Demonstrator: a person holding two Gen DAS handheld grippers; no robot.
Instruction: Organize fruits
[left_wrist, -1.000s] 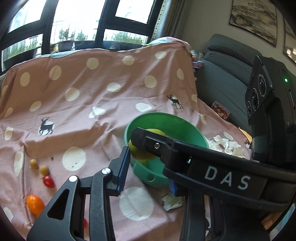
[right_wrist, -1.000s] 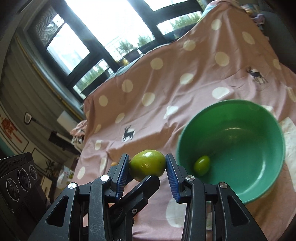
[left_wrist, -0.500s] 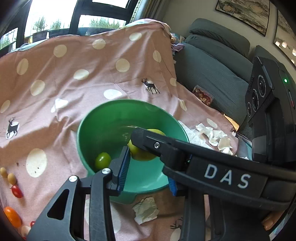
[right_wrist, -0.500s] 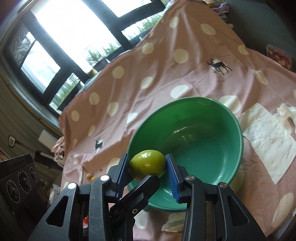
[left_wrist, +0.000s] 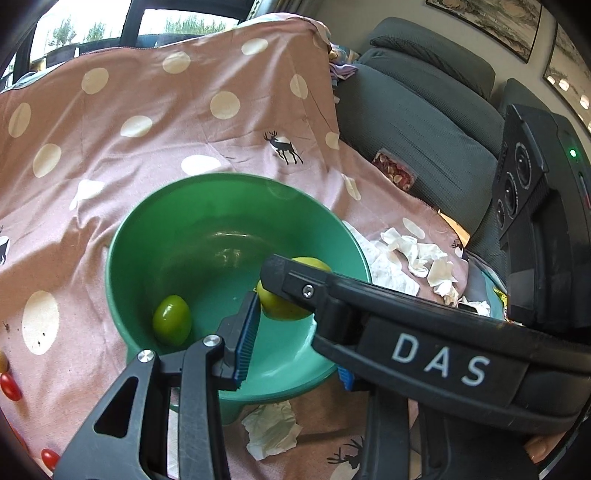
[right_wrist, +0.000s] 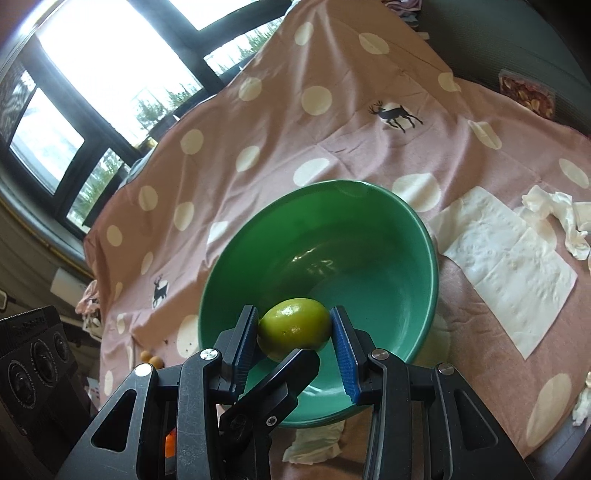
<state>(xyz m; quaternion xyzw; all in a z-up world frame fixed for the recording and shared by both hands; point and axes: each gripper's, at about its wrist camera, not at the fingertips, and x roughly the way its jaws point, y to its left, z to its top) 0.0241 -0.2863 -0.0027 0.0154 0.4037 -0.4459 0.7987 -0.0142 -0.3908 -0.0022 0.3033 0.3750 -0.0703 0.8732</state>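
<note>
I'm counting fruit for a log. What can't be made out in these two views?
- Right wrist view: the small green fruit in the bowl is hidden behind the held green fruit and the right hand-held gripper.
- Left wrist view: one finger of the left hand-held gripper is mostly covered by the right one's body.
- Left wrist view: the red tomatoes are cut off by the left edge.

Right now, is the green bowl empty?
No, a small green fruit already lies inside the green bowl, low against its left wall in the left wrist view.
</note>
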